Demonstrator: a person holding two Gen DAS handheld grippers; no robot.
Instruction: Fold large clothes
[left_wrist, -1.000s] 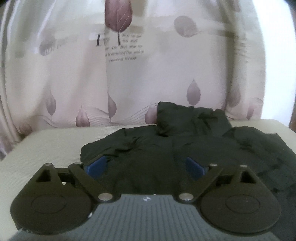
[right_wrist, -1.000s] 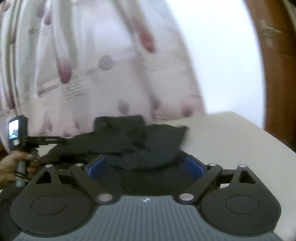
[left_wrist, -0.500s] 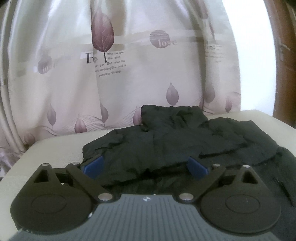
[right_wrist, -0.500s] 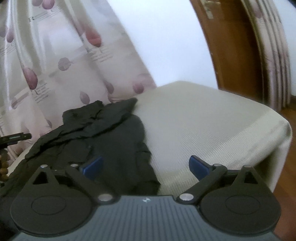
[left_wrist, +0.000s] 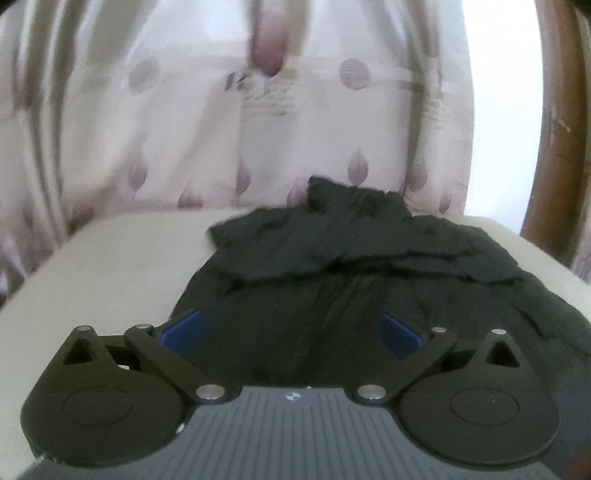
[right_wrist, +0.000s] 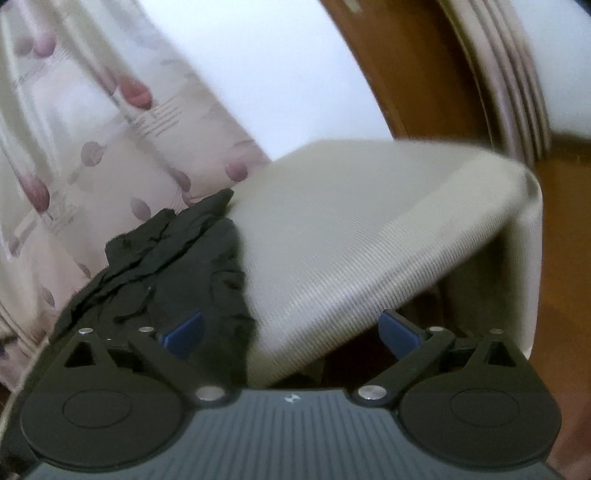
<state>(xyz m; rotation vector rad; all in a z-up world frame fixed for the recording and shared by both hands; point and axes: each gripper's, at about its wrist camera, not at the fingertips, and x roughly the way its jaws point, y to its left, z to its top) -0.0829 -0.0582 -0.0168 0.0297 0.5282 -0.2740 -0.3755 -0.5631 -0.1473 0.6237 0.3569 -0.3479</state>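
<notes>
- On the cream table (left_wrist: 110, 266), one black garment (left_wrist: 369, 266) lies crumpled, bunched toward the far edge by the leaf-print curtain (left_wrist: 184, 129) and spreading toward me.
- My left gripper (left_wrist: 291, 334) sits directly over the garment's near part, jaws spread wide, holding nothing; dark cloth fills the gap between its blue pads.
- My right gripper (right_wrist: 291, 332) is also wide open and empty; it points past the garment (right_wrist: 166, 266), which lies to its left, with bare table (right_wrist: 351, 229) and the table's corner ahead.
- The garment's long axis seems to run across the left view, side to side (the blur makes its hems hard to read).
- I judge the left gripper nearer to a usable edge; the right must swing left first.
- Count: one garment, two grippers, one table.
</notes>
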